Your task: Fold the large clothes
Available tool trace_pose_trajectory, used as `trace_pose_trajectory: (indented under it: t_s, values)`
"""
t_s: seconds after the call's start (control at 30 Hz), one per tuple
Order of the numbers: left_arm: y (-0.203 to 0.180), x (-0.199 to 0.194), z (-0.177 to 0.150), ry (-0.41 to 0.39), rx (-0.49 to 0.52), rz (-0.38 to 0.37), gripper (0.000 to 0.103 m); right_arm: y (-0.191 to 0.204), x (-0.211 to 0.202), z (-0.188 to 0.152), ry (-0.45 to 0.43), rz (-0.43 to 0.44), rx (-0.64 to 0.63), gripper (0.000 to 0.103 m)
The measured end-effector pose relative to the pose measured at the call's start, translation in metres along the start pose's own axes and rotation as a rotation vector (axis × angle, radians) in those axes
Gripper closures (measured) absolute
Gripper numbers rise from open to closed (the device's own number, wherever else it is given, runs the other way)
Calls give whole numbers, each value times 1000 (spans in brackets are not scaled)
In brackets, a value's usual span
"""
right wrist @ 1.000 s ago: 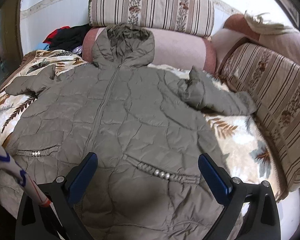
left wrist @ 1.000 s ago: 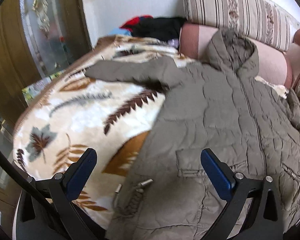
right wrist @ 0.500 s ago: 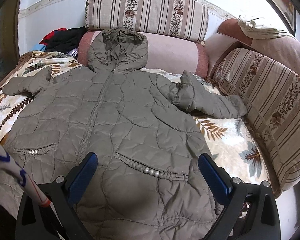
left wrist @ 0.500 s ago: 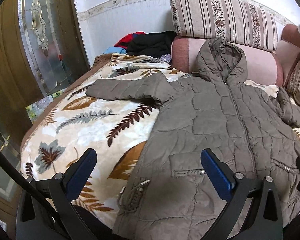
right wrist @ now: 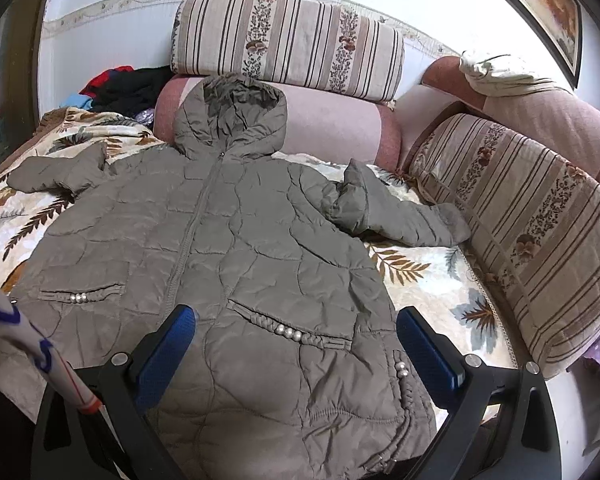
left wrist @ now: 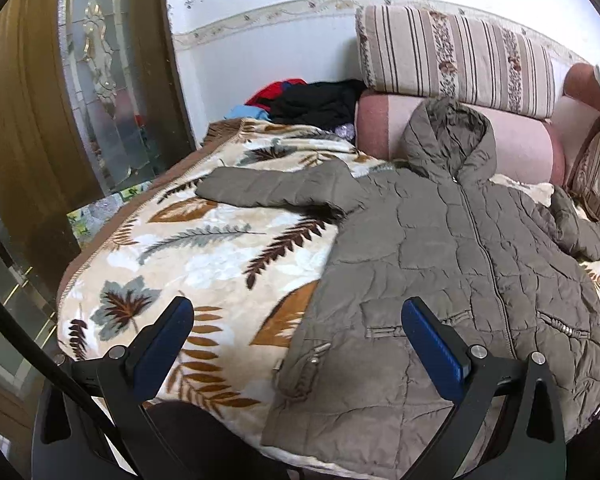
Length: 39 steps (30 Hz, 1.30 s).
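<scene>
A large olive quilted hooded coat lies flat, front up and zipped, on a leaf-patterned blanket. It also shows in the right wrist view. Its hood leans on a pink bolster. One sleeve stretches left; the other sleeve is bent toward the right cushion. My left gripper is open and empty, above the coat's lower left hem. My right gripper is open and empty, above the lower right pocket.
Striped cushions and a pink bolster line the back; another striped cushion runs along the right. A pile of dark and red clothes sits at the back left. A wood and glass door stands left.
Both grippers have pulled back and up from the coat, so more of the coat, wall and cushions shows. The coat has not moved. Both grippers stay open.
</scene>
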<state>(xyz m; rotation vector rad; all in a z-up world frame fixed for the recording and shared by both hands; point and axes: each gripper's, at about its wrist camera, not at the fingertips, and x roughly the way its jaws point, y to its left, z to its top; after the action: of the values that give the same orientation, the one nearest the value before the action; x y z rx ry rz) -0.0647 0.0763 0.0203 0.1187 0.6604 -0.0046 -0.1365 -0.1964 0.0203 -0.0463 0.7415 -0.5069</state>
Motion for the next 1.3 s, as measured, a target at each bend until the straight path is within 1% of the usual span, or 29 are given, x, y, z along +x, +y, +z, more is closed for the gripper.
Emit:
trace_pose_trajectory:
  t_s: [0.1,0.2,0.33,0.4,0.5,0.6,0.8,0.9,1.0,1.07,1.1,1.17,1.23,1.3]
  values:
    - [11,-11,2,-22,-14,21,0,1,-5,1,-13,1,-3,1]
    - [25,-17,5,-24,-44,49,0,5,-6,3,-14,-1,-21,1]
    - [41,-9,18,-9,-45,93,0,6,4,9,-2,7,-37,1]
    - [51,5,30,17,-50,99,0,3,11,15,8,18,-26,1]
    - [73,26,56,54,-91,111,0,-2,21,31,11,32,-6,1]
    - [91,37,79,38,-119,149,0,-1,30,47,14,48,-5,1]
    - [129,64,130,41,-174,179,0,15,50,79,74,175,9,1]
    - [151,84,152,42,-231,161,0,28,57,90,86,234,6,1]
    - [171,118,166,70,-301,120,0,41,67,95,106,287,16,1]
    - [185,150,170,108,-344,75,0,49,78,92,124,301,20,1]
    - [192,173,171,143,-373,54,0,52,84,90,136,304,18,1]
    - [200,207,171,186,-420,7,0,56,99,82,175,307,5,1]
    - [210,248,170,241,-468,-37,0,57,111,76,199,302,-6,1]
    - [219,284,167,274,-516,-71,0,56,120,71,210,290,-14,1]
